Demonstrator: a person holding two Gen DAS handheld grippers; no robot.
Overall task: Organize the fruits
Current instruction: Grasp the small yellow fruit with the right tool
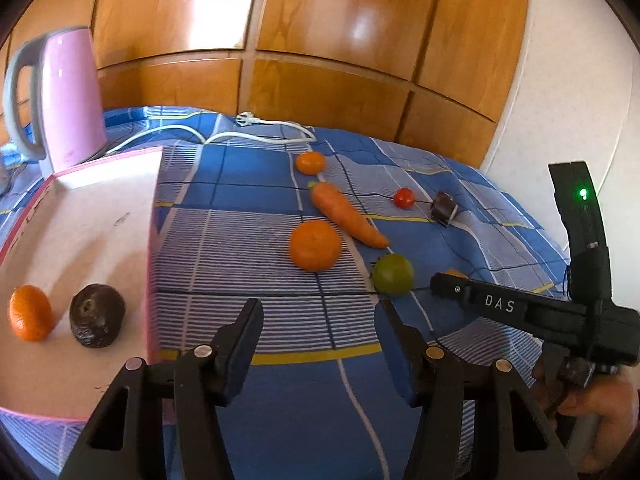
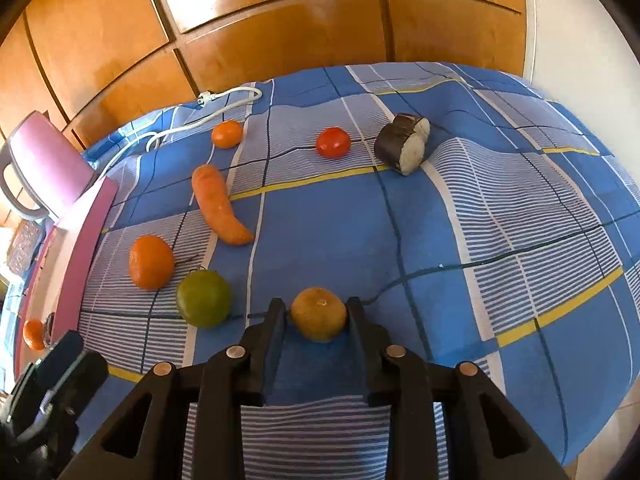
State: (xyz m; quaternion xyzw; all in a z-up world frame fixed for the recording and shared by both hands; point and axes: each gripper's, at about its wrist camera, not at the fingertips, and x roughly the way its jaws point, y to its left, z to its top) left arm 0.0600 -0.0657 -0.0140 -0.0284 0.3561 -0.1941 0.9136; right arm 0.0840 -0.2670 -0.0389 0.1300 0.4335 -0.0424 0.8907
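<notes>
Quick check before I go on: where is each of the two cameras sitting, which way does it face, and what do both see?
Left wrist: sits behind the open left gripper, looking down across the blue checked cloth toward the pink tray; the right gripper's body and a hand show.
Right wrist: sits behind the right gripper, shut on a dull orange fruit; the left gripper's body shows at lower left.
Shared: carrot, green fruit, kettle, wooden wall.

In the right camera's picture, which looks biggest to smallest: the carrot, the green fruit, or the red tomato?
1. carrot
2. green fruit, though it sits nearer the camera, so unsure
3. red tomato, farthest away
</notes>
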